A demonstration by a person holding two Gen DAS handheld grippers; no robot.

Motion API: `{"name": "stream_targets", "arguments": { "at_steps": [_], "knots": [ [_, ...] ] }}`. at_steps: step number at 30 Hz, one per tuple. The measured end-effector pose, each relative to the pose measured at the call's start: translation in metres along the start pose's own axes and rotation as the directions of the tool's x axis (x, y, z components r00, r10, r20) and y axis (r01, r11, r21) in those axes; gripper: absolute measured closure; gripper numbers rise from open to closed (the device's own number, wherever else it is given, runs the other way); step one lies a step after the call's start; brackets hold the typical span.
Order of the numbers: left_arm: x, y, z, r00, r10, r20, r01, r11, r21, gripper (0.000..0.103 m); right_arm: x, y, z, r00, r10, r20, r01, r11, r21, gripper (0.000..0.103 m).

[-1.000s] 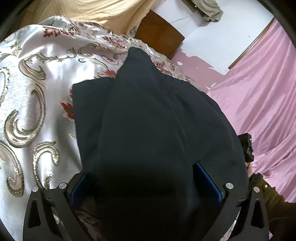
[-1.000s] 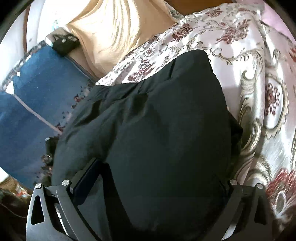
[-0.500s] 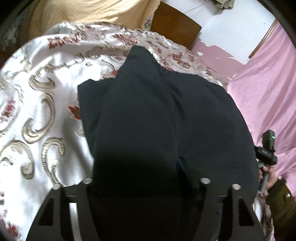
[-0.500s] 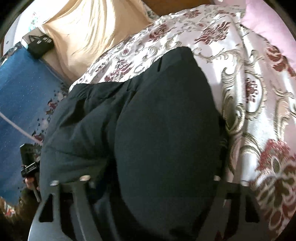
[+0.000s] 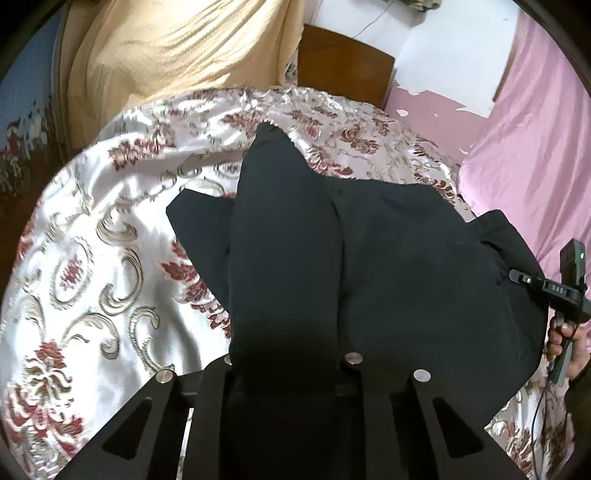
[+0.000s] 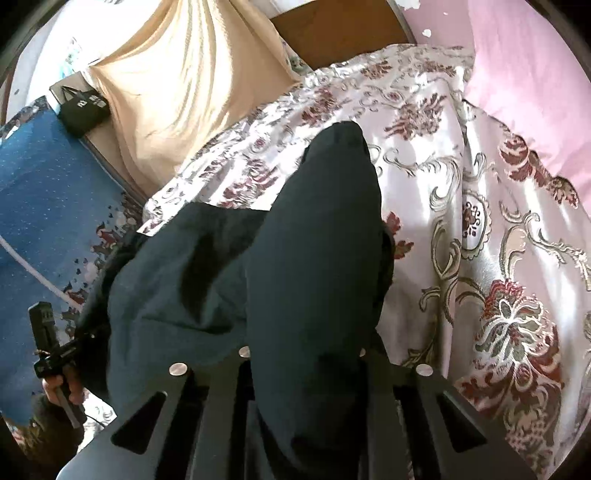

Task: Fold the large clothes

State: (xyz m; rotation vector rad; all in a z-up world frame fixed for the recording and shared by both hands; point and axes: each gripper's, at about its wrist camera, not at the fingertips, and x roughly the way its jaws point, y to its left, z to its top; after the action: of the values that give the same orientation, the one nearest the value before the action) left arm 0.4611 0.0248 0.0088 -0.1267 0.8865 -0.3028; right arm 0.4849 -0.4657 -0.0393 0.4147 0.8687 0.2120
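**Dark garment pinched at both ends above the brocade bedspread**

While a shiny white brocade bedspread with red flowers and gold scrolls (image 5: 110, 236) (image 6: 491, 229) fills most of both wrist views, the black heavy-cloth garment (image 5: 388, 266) (image 6: 229, 280) lies draped across the middle of it, running from 6 o'clock up to a rounded tip near 12 o'clock in each view. In the left wrist view the cloth spreads from the centre toward 3 o'clock, with a flatter corner poking out at about 10 o'clock. In the right wrist view it bulges toward 9 o'clock, where it hangs over the bed's edge.

At 11 o'clock in both views a pale yellow ribbed blanket (image 5: 177, 51) (image 6: 177, 74) is bunched up beyond the bedspread. Pink sheeting (image 5: 535, 140) (image 6: 524, 66) sits at 2 o'clock, and a brown wooden headboard (image 5: 343, 62) (image 6: 340, 29) at 12 o'clock. A blue patterned floor covering (image 6: 44, 206) occupies 9 o'clock in the right wrist view, with a small black bag (image 6: 83, 107) at 10 o'clock beside it.

At 6 o'clock, the left gripper (image 5: 286, 363) has its black jaws drawn close together and clenched on a thick fold of the garment, the cloth rising straight out from between them. The right gripper (image 6: 301, 354) is likewise clamped on a fold of the same garment; seen from the left wrist view it appears at 3 o'clock (image 5: 561, 291), touching the garment's far edge, with a bare hand (image 5: 565, 339) wrapped round its handle.
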Motion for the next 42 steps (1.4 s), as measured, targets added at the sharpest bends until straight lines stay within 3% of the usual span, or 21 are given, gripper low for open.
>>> {"name": "stream_targets", "arguments": {
  "at_steps": [8, 12, 16, 20, 24, 26, 28, 31, 35, 39, 40, 41, 42],
  "knots": [
    [-0.057, -0.011, -0.012, 1.000, -0.009, 0.027, 0.009, 1.000, 0.011, 0.085, -0.049, 0.039, -0.006, 0.995, 0.094, 0.033, -0.092, 0.995, -0.048, 0.095],
    [-0.074, -0.015, -0.022, 1.000, 0.011, 0.025, -0.011, 1.000, 0.007, 0.085, -0.065, 0.062, -0.009, 0.994, 0.103, 0.027, -0.100, 0.991, -0.086, 0.095],
    [-0.068, -0.004, -0.035, 1.000, 0.015, 0.007, -0.015, 1.000, -0.026, 0.085, -0.067, 0.063, -0.012, 0.998, 0.058, -0.016, -0.059, 0.995, -0.084, 0.093],
    [-0.057, -0.001, -0.044, 1.000, 0.027, -0.001, -0.027, 0.999, -0.017, 0.085, -0.051, 0.046, -0.023, 0.999, -0.030, -0.039, 0.027, 0.996, -0.083, 0.085],
    [-0.044, 0.010, -0.046, 1.000, 0.017, -0.013, -0.017, 0.999, -0.027, 0.085, -0.022, 0.022, -0.024, 0.991, -0.117, -0.069, 0.107, 0.985, -0.138, 0.060],
    [-0.037, 0.015, -0.050, 1.000, 0.014, -0.016, -0.014, 1.000, -0.027, 0.084, -0.011, 0.013, -0.024, 0.988, -0.128, -0.082, 0.115, 0.983, -0.145, 0.039],
    [-0.028, 0.020, -0.055, 1.000, 0.012, -0.022, -0.012, 1.000, -0.021, 0.083, 0.004, -0.003, -0.023, 0.988, -0.115, -0.107, 0.101, 0.986, -0.130, 0.026],
    [-0.020, 0.026, -0.063, 1.000, -0.001, -0.025, 0.000, 1.000, -0.014, 0.080, 0.024, -0.023, -0.024, 0.988, -0.043, -0.150, 0.031, 0.996, -0.080, 0.010],
    [-0.011, 0.031, -0.069, 0.999, -0.018, -0.029, 0.017, 1.000, -0.015, 0.076, 0.054, -0.052, -0.031, 0.964, 0.130, -0.232, -0.118, 0.991, 0.065, 0.002],
    [-0.006, 0.032, -0.071, 0.999, -0.020, -0.041, 0.020, 1.000, -0.013, 0.076, 0.070, -0.063, -0.050, 0.928, 0.273, -0.253, -0.228, 0.955, 0.191, 0.003],
    [-0.007, 0.031, -0.070, 0.999, -0.017, -0.036, 0.016, 1.000, -0.011, 0.077, 0.069, -0.059, -0.052, 0.925, 0.288, -0.246, -0.247, 0.951, 0.184, 0.014],
    [-0.009, 0.029, -0.070, 1.000, -0.010, -0.026, 0.010, 1.000, -0.005, 0.079, 0.067, -0.055, -0.054, 0.924, 0.296, -0.242, -0.258, 0.950, 0.176, 0.032],
    [-0.014, 0.024, -0.069, 1.000, 0.006, -0.011, -0.006, 1.000, 0.012, 0.081, 0.063, -0.050, -0.056, 0.923, 0.304, -0.235, -0.267, 0.947, 0.179, 0.040]
  ]
}}
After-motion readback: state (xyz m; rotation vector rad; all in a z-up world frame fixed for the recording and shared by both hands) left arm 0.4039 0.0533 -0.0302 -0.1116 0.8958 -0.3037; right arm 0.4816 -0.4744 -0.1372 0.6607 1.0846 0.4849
